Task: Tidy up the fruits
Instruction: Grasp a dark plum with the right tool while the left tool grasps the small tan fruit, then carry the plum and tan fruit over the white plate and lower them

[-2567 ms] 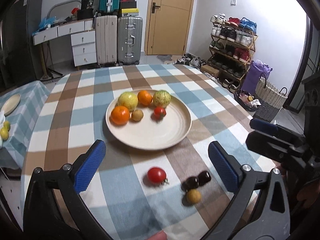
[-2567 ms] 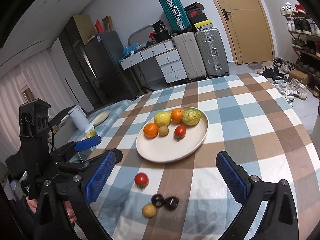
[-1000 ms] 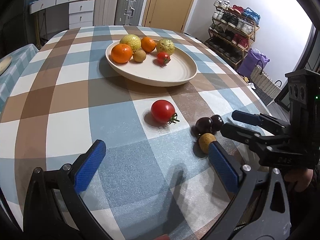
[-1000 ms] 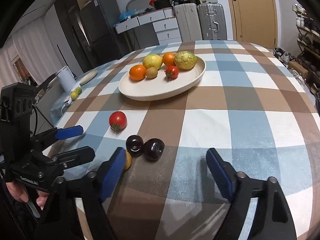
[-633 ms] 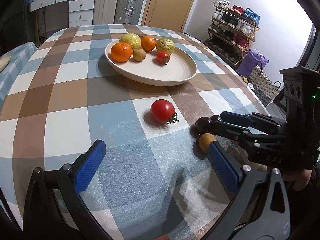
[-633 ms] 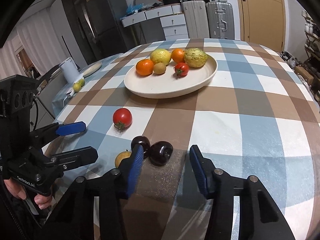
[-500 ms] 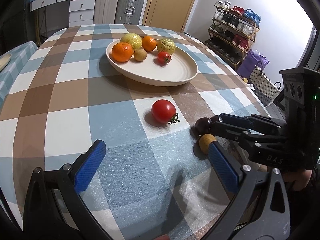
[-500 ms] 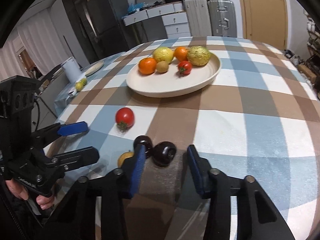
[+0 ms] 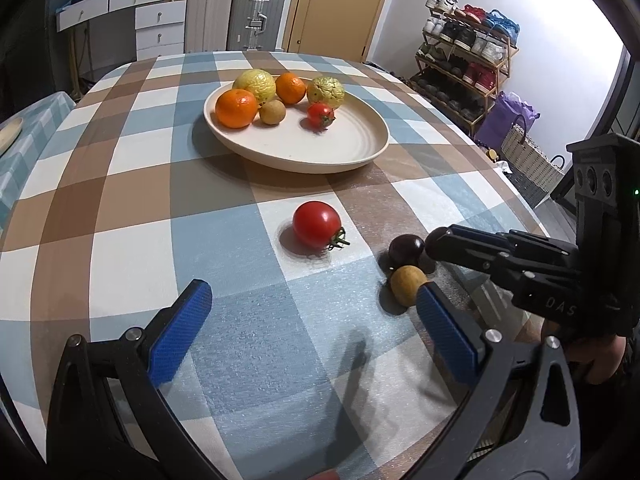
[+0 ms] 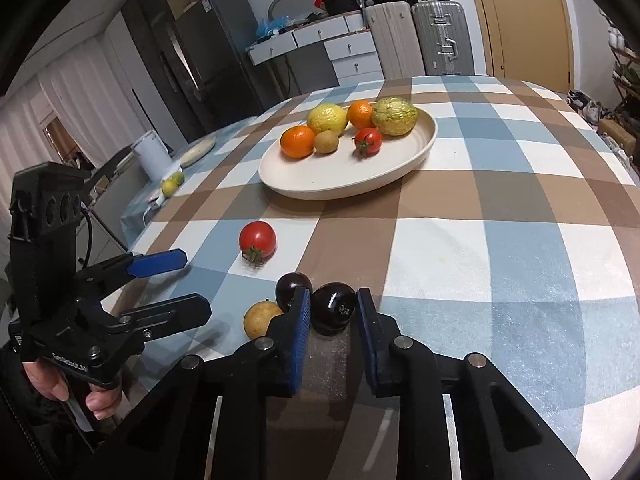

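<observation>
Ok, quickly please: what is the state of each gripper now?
Left gripper: open, holding nothing.
Right gripper: jaws closed around the dark purple round plum, which rests on the checked tablecloth.

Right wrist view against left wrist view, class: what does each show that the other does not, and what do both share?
Only the right wrist view: the dark plum between the right gripper jaws, and a fridge. Only the left wrist view: a shoe rack and a purple bag. Both: the plate with six fruits, the loose tomato, a second plum, a small brown fruit, the suitcases.
</observation>
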`<state>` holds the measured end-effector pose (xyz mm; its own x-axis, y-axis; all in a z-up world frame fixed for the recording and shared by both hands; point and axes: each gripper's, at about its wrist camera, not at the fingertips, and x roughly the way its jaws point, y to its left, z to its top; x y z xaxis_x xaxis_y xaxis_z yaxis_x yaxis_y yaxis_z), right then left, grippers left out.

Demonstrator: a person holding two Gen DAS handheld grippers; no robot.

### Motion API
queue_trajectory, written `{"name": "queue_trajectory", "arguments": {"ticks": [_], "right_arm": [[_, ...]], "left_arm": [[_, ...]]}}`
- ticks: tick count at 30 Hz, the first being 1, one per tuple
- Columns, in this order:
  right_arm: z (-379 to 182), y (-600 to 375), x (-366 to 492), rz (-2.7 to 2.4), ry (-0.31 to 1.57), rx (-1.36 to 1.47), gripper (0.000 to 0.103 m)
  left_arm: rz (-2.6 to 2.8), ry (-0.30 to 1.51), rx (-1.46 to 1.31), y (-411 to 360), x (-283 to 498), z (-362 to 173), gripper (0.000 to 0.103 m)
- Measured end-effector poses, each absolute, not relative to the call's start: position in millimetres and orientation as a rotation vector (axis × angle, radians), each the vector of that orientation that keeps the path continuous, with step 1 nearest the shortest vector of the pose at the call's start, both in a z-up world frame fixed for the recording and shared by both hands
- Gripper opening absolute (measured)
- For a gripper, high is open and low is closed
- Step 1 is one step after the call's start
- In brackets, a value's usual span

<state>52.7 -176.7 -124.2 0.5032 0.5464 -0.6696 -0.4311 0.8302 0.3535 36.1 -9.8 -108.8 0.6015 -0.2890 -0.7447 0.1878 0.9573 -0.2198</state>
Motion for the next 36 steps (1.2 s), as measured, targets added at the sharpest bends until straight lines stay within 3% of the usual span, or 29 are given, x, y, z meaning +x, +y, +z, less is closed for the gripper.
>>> {"name": "queue_trajectory", "arguments": {"ticks": [17, 25, 27, 31, 33, 36], "right_arm": [[-118, -218, 46, 0.554, 0.789, 0.233, 0.023], [-110, -220, 39, 0.586, 0.761, 0.229, 0.023], [-109, -220, 39, 0.592, 0.757, 0.228, 0.023], [-110, -222, 39, 0.583, 0.759, 0.231, 0.023], [-109, -224, 39, 0.578, 0.755, 0.232, 0.023], [-107, -225, 38, 0.573, 0.755, 0.231, 0.023]], "left_arm": [[-0.354, 0.941, -0.084, -55, 53, -113, 0.1], [-0.418, 0.965, -0.087, -69, 57, -117, 0.069], [-0.446, 0.966, -0.099, -69, 57, -116, 0.05], [-0.47, 0.978, -0.109, -70, 57, -116, 0.036], [-0.479, 0.981, -0.109, -70, 56, -117, 0.023], [-0.493, 0.978, -0.112, -69, 55, -117, 0.022]]}}
